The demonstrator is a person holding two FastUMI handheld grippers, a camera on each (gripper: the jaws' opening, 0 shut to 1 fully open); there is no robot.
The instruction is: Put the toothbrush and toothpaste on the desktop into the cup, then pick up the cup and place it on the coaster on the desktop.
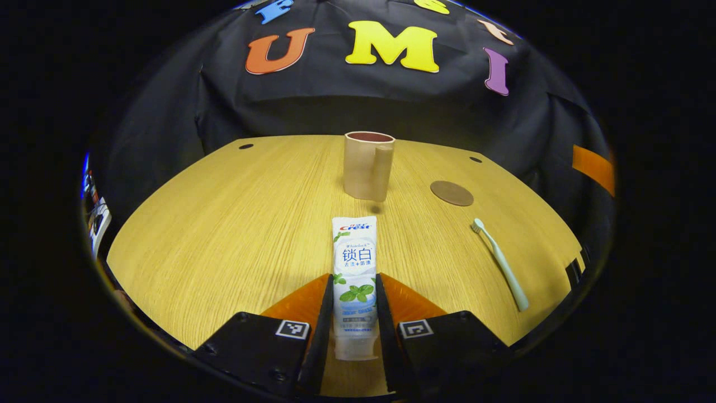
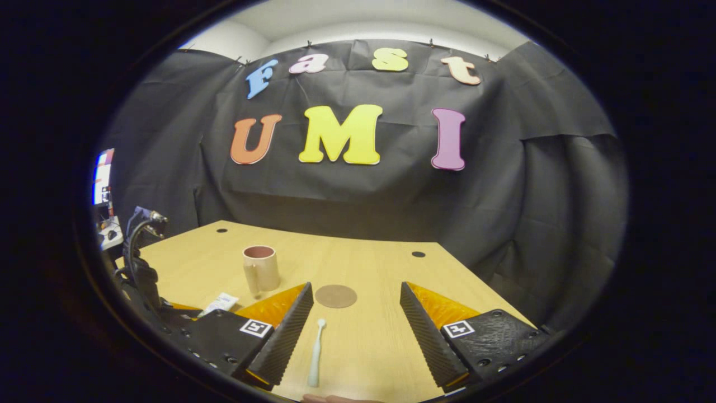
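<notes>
The left gripper (image 1: pixel 354 313) sits low over the pale wooden desktop (image 1: pixel 224 224), and its two fingers stand close on either side of the white toothpaste tube with green leaf print (image 1: pixel 354 280), each finger right against the tube's long edge near its cap end; whether they actually press on it I cannot tell. The tube lies flat, running straight away between the fingers toward the beige cylindrical cup with a handle (image 1: pixel 368 165), which stands upright just beyond the tube's far end, handle turned toward the camera. Moving right in the left gripper view, there's the round brown coaster (image 1: pixel 451 193) lying flat, near the cup but apart from it, and then the pale mint plastic toothbrush (image 1: pixel 499 263), flat on the wood, bristle head pointing away, well clear of the fingers.

Over to the right gripper view: the cup (image 2: pixel 261 268) stands at the left, the tube's end (image 2: pixel 221 303) peeks beside it. The right gripper (image 2: pixel 353 330) is held above the desk with its jaws wide apart, gripping nothing. The toothbrush (image 2: pixel 316 352) lies between them, close by the left finger, the coaster (image 2: pixel 335 296) just beyond.
</notes>
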